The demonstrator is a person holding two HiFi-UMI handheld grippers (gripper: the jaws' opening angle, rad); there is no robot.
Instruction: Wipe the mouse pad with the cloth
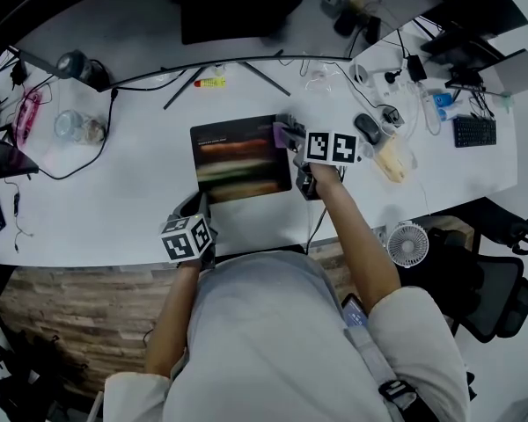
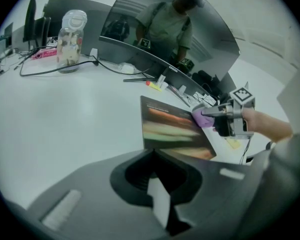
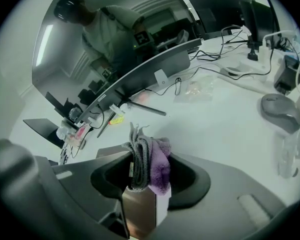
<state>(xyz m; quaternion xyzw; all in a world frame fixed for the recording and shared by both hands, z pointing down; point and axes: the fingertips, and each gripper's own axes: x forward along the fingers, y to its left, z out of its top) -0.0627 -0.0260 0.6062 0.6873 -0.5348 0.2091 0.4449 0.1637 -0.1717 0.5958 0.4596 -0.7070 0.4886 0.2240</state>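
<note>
Right gripper (image 1: pixel 288 135) is reaching forward on an extended arm, jaws clamping the cloth (image 3: pixel 151 159). Left gripper (image 1: pixel 196 206) is sitting close to the torso, jaws together.

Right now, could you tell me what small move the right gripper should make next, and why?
Probably drag the right gripper leftward across the mouse pad. It is shut on the cloth at the pad's right edge, and the left gripper sits at its near left corner.
</note>
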